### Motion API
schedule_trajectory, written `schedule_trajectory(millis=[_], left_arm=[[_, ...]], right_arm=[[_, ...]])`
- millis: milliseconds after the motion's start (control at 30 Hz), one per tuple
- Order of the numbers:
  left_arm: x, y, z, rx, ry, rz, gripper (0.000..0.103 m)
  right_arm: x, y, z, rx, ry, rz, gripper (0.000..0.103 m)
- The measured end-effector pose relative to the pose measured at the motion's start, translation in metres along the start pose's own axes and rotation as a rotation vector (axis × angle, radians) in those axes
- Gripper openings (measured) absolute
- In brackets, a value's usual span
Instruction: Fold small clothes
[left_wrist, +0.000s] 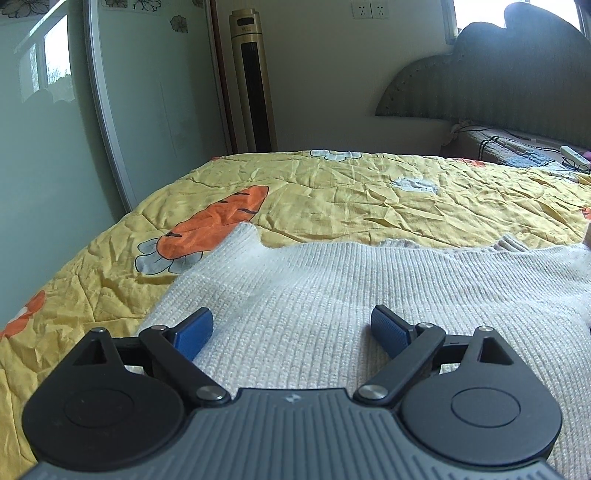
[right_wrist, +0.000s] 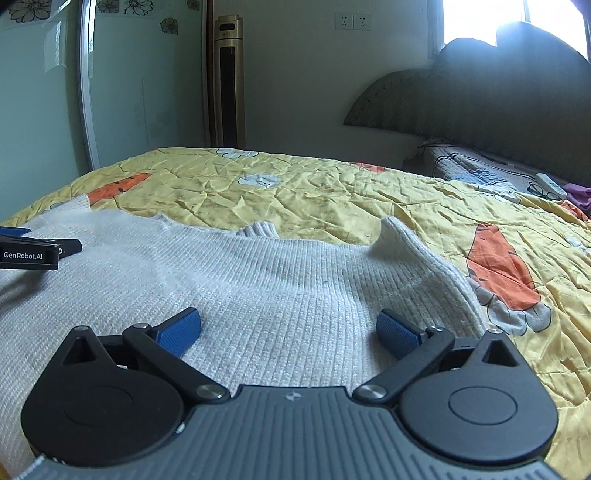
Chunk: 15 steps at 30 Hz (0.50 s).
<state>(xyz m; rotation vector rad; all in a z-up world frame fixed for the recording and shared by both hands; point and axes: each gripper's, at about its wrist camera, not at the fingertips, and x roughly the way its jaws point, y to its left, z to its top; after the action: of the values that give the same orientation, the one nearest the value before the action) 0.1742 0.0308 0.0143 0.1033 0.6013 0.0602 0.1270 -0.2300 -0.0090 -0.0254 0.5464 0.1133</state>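
A white knitted sweater lies spread flat on a yellow quilt printed with carrots. Its ribbed collar points towards the far side of the bed. My left gripper hovers low over the sweater's left part, open, its blue pads wide apart with only the flat knit beneath them. My right gripper is open in the same way over the sweater, near its right edge, where a fold stands up. One finger of the left gripper shows at the left edge of the right wrist view.
Glasses and a white remote-like bar lie by the dark headboard at the far right, with a purple cloth nearby. A tall tower fan and a sliding wardrobe door stand beyond the bed's left side.
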Motion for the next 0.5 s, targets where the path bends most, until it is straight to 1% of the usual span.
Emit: schedule_trajectory(millis=[267,400,500], left_arm=[[-0.0048,-0.0017,-0.0038,0.004,-0.025,0.02,0.093],[-0.0081,-0.0025,-0.0061,0.005,-0.036,0.03,0.096],[-0.0101,-0.0066,-0.008,0.027,-0.047,0.054,0.097]], right_arm=[[-0.0041,0.0021,-0.0038,-0.007,-0.023,-0.018,0.102],[-0.0057,0.0038,-0.0055,-0.013,-0.033,-0.026,0.102],[-0.0092,0.006,-0.0081,-0.019,-0.046,-0.04,0.102]])
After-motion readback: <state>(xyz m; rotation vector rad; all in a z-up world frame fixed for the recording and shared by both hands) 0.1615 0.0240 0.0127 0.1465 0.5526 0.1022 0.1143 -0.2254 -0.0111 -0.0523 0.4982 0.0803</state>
